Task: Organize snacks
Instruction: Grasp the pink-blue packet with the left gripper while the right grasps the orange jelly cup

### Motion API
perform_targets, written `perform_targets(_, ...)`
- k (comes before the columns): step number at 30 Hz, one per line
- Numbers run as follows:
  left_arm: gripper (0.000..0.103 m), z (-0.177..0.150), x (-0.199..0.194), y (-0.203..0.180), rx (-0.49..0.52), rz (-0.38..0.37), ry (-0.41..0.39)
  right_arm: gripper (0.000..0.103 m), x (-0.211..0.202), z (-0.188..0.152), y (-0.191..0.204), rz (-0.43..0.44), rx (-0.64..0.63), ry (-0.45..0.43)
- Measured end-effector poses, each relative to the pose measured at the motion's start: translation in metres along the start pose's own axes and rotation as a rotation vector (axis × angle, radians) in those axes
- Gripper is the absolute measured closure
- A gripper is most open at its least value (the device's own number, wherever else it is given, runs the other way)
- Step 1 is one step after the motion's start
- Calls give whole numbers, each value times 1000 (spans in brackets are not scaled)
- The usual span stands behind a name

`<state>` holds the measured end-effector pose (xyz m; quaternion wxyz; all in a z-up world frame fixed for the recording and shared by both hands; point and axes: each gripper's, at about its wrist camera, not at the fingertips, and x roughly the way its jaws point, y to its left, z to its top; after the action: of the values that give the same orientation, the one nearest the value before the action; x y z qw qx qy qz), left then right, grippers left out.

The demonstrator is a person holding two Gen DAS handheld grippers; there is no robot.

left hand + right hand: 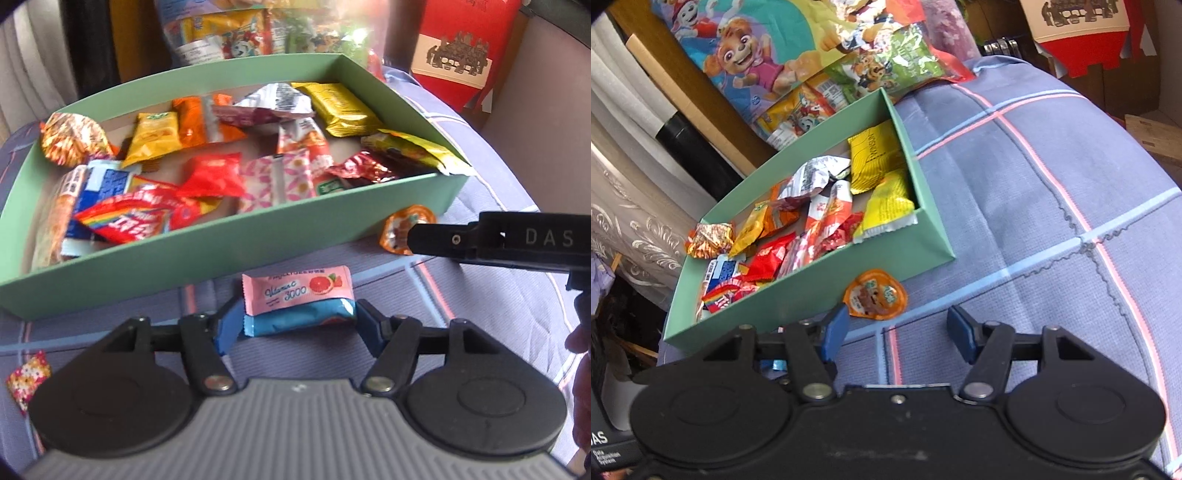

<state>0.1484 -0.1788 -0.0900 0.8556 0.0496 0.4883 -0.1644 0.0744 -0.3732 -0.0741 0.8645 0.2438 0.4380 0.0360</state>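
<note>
Seen from the left wrist only: left gripper closed on a pink-and-blue snack packet, blue pads touching both ends, just in front of the green box of sweets; patterned sweet lying apart on the blue cloth. Seen from the right wrist: right gripper half open, holding nothing, near fingertip just beside an orange jelly cup by the box corner; cartoon snack bags behind.
</note>
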Motion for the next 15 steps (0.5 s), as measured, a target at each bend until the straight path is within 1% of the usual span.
perform_targets(2,38,-1,-2,11,-18,6,-2,47,7,2,10,-6,-34,5)
perform_targets(7,30,-2,-2,23,-30,19,-5,52,22,6,30,-43,-96,-9)
perform_targets(8,29,-3,-1,23,-25,21,-9,57,24,5,34,-55,-113,-14)
perform_targets(12,26,-5,0,21,-6,25,-21,59,29,-3,50,-103,-207,-27)
perform_targets(14,26,-4,1,21,0,26,-26,60,29,-3,50,-105,-204,-25)
perform_targets(15,29,-4,1,20,5,28,-31,60,28,-4,49,-103,-192,-25)
